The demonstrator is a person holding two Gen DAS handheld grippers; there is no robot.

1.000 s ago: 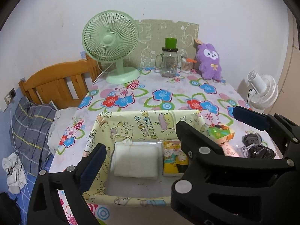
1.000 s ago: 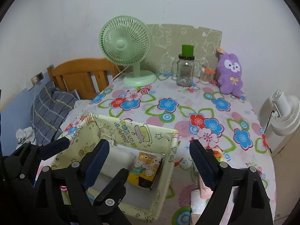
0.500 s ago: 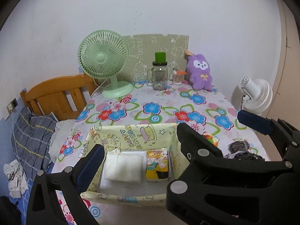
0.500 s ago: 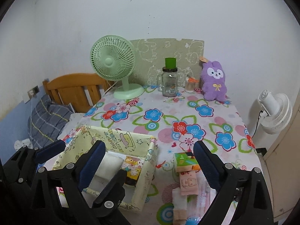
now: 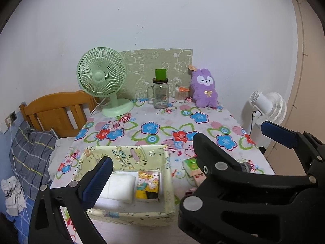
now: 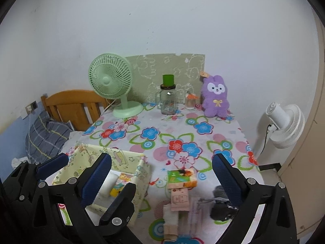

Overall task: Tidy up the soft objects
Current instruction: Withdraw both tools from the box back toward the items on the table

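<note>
A yellow cartoon fabric box point(image 5: 126, 156) stands near the table's front left. In it lie a white folded pad point(image 5: 119, 187) and a cartoon tissue packet point(image 5: 148, 185). To its right lie a green-orange packet point(image 6: 180, 178), a pink packet point(image 6: 179, 199), a beige folded piece point(image 6: 170, 221) and dark grey cloth point(image 6: 221, 203). A purple plush point(image 6: 216, 97) sits at the back. My left gripper point(image 5: 162, 162) hangs open and empty over the box. My right gripper point(image 6: 161, 158) is beside it, its jaws opening with nothing between them. Its left finger point(image 5: 205, 158) hides my left gripper's right finger.
A green desk fan point(image 5: 101, 77), a glass jar with a green lid point(image 5: 160, 95) and a small jar point(image 5: 180, 94) stand along the back wall. A white fan point(image 6: 284, 126) is off the table's right edge. A wooden headboard point(image 5: 59, 109) and plaid pillow point(image 5: 30, 154) are left.
Both grippers have drawn back and upward from the box, so the table looks farther off. The right jaws have widened. The loose packets and grey cloth have come into the right wrist view.
</note>
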